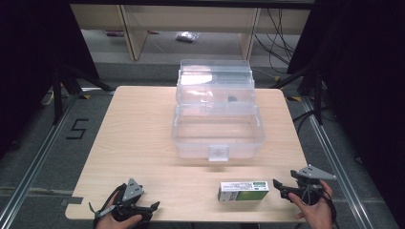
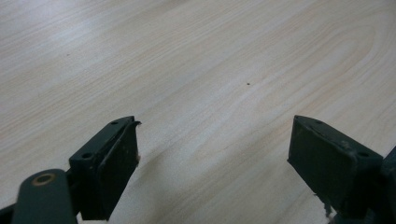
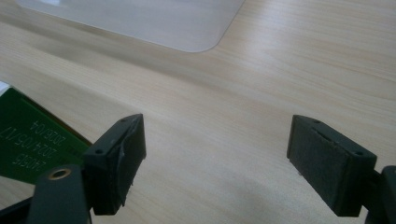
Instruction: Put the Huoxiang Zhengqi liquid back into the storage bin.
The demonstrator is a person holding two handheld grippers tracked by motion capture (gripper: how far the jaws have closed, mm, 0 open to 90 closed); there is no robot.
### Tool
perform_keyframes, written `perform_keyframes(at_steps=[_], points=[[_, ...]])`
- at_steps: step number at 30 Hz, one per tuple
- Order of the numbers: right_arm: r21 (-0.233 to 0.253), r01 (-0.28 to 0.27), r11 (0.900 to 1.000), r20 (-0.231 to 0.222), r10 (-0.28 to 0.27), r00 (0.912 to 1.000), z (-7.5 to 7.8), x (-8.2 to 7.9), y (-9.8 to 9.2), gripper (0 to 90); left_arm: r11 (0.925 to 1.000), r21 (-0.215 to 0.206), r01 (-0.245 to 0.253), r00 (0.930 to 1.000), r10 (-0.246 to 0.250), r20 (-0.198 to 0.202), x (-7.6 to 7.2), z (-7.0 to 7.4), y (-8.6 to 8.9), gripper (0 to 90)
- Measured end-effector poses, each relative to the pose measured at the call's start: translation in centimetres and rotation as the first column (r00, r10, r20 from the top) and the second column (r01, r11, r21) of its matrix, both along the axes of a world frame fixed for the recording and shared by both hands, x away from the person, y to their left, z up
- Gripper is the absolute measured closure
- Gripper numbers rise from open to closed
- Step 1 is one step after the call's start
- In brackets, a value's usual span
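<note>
- The green-and-white carton (image 1: 243, 190) lies flat on the table (image 1: 143, 143), in front of the open clear storage box (image 1: 217, 125).
- The right gripper (image 1: 278, 187), jaws apart and empty, sits just beside the carton; the approach step seems in hand.
- Next, probably: straddle the carton and close.
- The left gripper (image 1: 154, 208) rests open, well apart from the carton.

Light wood desk (image 1: 138, 143), rounded corners. Clear plastic box (image 1: 217, 129), lid open, stands at far centre. Green-white carton (image 1: 243, 190) lies flat near front edge, right of middle.

A lab or test room. Black curtains (image 1: 28, 57) flank a lone table (image 1: 138, 138). Floor rails (image 1: 33, 167), a taped number (image 1: 76, 129) and loose cables (image 1: 279, 33) show it.
</note>
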State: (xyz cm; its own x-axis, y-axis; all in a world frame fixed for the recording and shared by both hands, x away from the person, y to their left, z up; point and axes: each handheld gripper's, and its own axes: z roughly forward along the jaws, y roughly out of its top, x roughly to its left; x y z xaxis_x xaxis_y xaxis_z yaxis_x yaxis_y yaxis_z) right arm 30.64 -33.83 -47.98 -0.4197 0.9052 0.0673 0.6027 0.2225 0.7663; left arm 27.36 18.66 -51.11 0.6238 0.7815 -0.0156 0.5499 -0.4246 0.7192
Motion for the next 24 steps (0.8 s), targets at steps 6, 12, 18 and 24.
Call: perform_keyframes(at_steps=[6,12,18,24], points=[[0.003,0.001,1.0,-0.003,-0.001,1.0,0.2,-0.1,0.0,20.6,0.9998,-0.019,-0.003,1.0,0.003,-0.001,-0.1,0.0,-0.1,15.5],[-0.033,-0.044,0.999,0.026,0.044,0.9987,0.5,0.1,-0.4,19.6,1.0,0.003,-0.003,1.0,0.003,0.001,0.0,0.0,0.0,15.4],[-0.047,-0.081,0.996,0.042,0.083,0.9957,1.5,0.0,0.0,19.6,1.0,-0.007,-0.001,1.0,0.001,-0.003,0.0,0.0,0.0,15.5],[-0.047,-0.105,0.993,0.016,0.106,0.9942,2.1,-0.3,0.7,20.5,1.0,-0.007,-0.004,0.9999,0.003,-0.01,0.0,0.0,0.0,15.5]])
